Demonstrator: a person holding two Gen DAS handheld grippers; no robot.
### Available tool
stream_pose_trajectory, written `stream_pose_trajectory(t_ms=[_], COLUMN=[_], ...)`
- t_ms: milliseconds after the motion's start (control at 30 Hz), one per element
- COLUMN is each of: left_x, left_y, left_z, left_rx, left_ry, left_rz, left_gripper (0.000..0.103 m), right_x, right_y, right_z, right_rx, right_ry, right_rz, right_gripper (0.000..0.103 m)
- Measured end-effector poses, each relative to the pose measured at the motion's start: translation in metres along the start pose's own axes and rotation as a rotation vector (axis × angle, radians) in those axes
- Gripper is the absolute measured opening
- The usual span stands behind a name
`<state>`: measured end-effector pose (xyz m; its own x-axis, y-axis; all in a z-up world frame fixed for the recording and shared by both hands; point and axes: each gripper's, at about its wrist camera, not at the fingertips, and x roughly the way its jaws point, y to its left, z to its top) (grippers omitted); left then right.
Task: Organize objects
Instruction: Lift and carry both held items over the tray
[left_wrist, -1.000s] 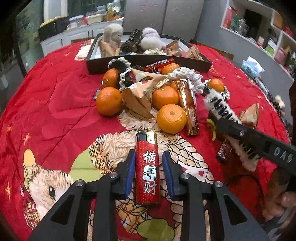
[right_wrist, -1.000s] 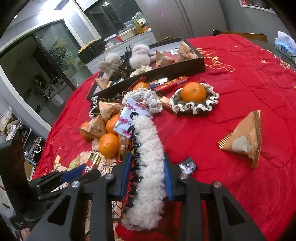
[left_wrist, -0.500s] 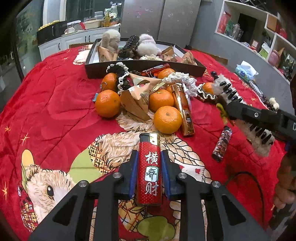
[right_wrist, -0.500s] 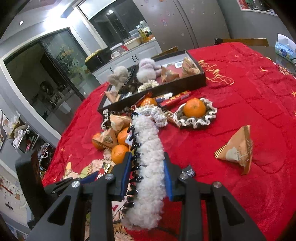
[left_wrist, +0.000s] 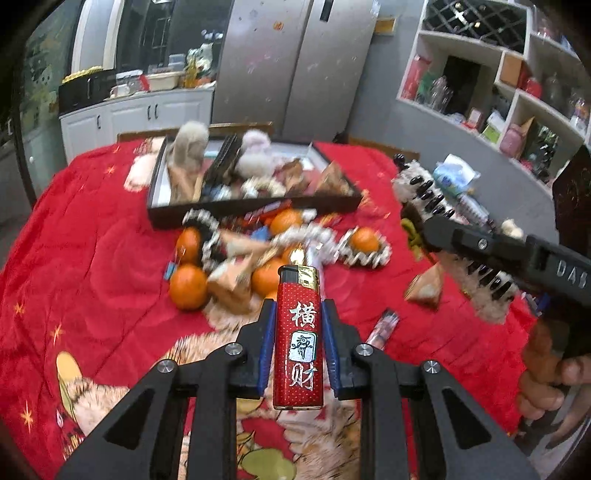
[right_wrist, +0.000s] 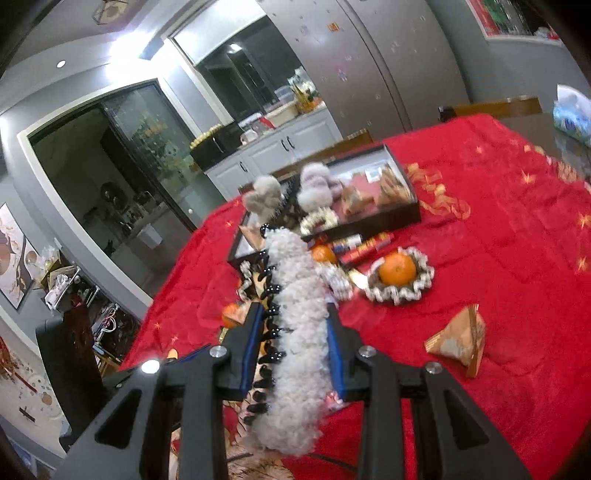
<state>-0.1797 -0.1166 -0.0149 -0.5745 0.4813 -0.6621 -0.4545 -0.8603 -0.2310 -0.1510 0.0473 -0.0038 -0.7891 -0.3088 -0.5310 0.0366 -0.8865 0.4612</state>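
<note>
1. In our left gripper (left_wrist: 297, 310) we pinch a red lighter (left_wrist: 298, 338), a smooth glossy bar with white characters, a speckled body and a gold cap; the blue pads press its two long sides and it hangs clear of the cloth.
2. In our right gripper (right_wrist: 293, 315) we clamp a fluffy white hair clip (right_wrist: 295, 325), a long woolly strip with a row of shiny black teeth down one edge. From the left wrist view the same clip (left_wrist: 424, 192) sticks out past the black jaws at the right.
3. Under both lies a quilted red tablecloth (left_wrist: 92, 258) with a printed animal picture.
4. Further out sits a loose heap: round oranges (left_wrist: 188, 286), tan pyramid-shaped paper packets (right_wrist: 458, 338) and a frilly ring (right_wrist: 400, 291) around one orange.
5. Beyond it stands a shallow dark rectangular tray (left_wrist: 255, 210) holding fuzzy pompoms, packets and a dark comb-like clip.
6. Compared with a second ago, both tools sit higher and tilt up more: the heap looks smaller and lower, more of the kitchen shows, and the lighter, then lying on the cloth between looser pads, is now lifted.
</note>
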Motion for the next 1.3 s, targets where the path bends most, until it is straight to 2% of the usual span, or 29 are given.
stream_pose_trajectory(t_ms=[67, 433, 633, 967, 1300], left_x=[-0.005, -0.025, -0.016, 0.032, 0.116], left_y=[-0.001, -0.012, -0.015, -0.012, 0.003], left_z=[0.010, 0.070, 0.097, 0.151, 0.210], left_rx=[-0.003, 0.028, 0.038, 0.028, -0.001], left_ry=[-0.017, -0.112, -0.127, -0.110, -0.054], left_rz=[-0.022, -0.033, -0.041, -0.064, -0.062], left_gripper=[0.023, 0.023, 0.023, 0.023, 0.023], right_x=[-0.005, -0.025, -0.021, 0.015, 0.076], right_y=[0.005, 0.014, 0.002, -0.018, -0.051], right_z=[0.006, 0.048, 0.071, 0.119, 0.165], right_rx=[-0.014, -0.067, -0.060, -0.061, -0.031], right_ry=[-0.016, -0.094, -0.104, -0.089, -0.046], right_rz=[0.001, -0.015, -0.019, -0.024, -0.021], right_gripper=[0.031, 0.031, 0.031, 0.031, 0.031])
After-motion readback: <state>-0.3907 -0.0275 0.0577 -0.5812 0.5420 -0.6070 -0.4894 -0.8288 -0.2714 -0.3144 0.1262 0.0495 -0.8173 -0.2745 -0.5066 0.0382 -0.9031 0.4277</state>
